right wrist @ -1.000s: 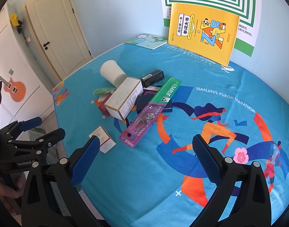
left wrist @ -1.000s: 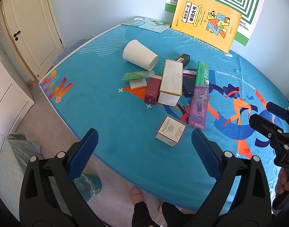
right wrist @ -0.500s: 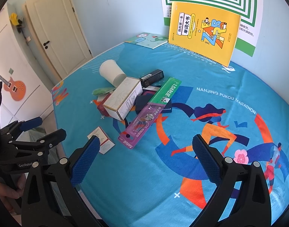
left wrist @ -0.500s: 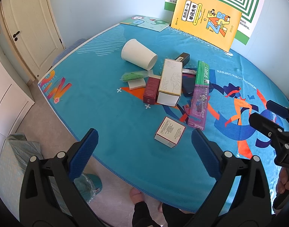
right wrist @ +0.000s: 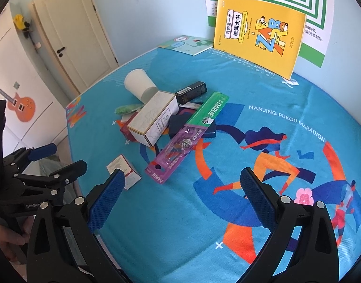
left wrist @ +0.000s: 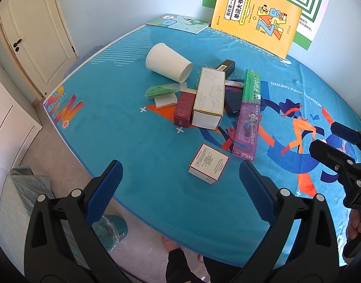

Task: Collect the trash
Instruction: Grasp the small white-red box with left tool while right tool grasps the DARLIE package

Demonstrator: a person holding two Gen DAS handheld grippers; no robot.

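Note:
A pile of trash lies mid-table: a white paper cup point(left wrist: 167, 62) on its side, a tall white box point(left wrist: 210, 99), a maroon box point(left wrist: 184, 109), a green packet point(left wrist: 160, 90), a black box point(left wrist: 226, 66) and a green-purple Darlie pack point(left wrist: 248, 115). A small white box point(left wrist: 208, 164) lies apart, nearest me. My left gripper point(left wrist: 179, 176) is open and empty, just short of that small box point(right wrist: 123, 171). My right gripper point(right wrist: 180, 188) is open and empty, over the table to the right of the Darlie pack point(right wrist: 187, 139). Each gripper shows in the other's view.
A yellow book point(left wrist: 254, 15) leans on the back wall, with a green booklet point(left wrist: 179, 22) flat beside it. A bin with a clear liner point(left wrist: 112, 228) stands on the floor below the table's near edge. A door point(left wrist: 36, 30) is at the left.
Both views have shifted slightly; the trash pile sits a little higher and nearer in the frame. Both grippers stay open and empty.

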